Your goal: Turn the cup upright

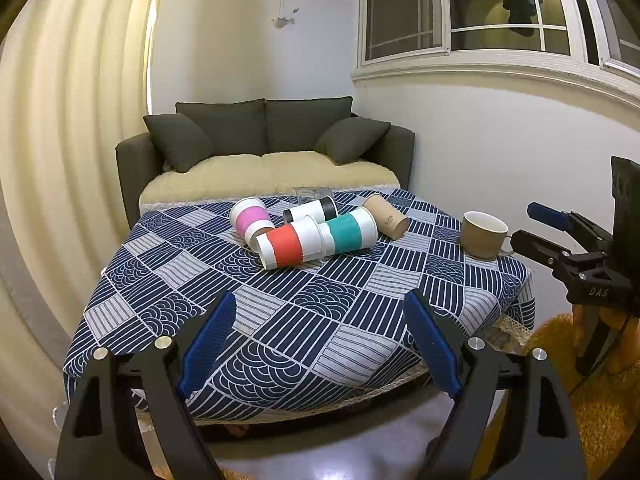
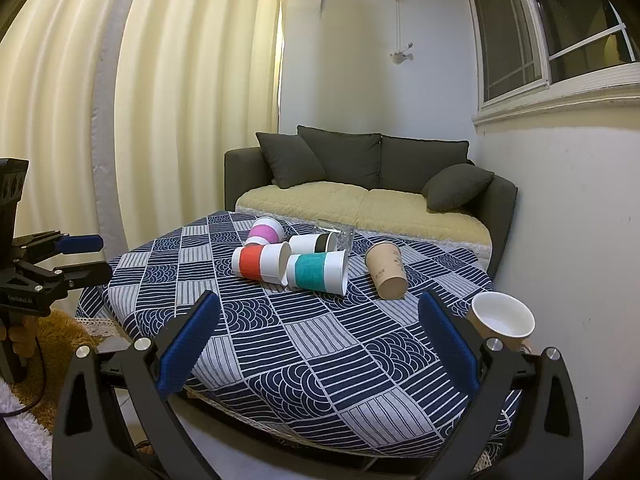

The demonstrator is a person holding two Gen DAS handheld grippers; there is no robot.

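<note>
Hovering off the table's (image 1: 280,344) near edge, both tools (left (image 1: 320,344), right (image 2: 316,344)) gape wide, empty.

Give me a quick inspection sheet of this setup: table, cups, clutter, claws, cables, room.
Surface: table under a blue and white patterned cloth.
Job's things: red-banded cup, teal-banded cup, pink-banded cup, black-banded cup and brown paper cup all lie on their sides, clustered together; tan mug stands upright near the right edge.
Clutter: clear glass behind the cups.
Claws: left claw and right claw both open, empty, short of the table.
Cables: a dark cable hangs below the left claw's handle.
Surroundings: grey sofa, cream curtain, window.
</note>
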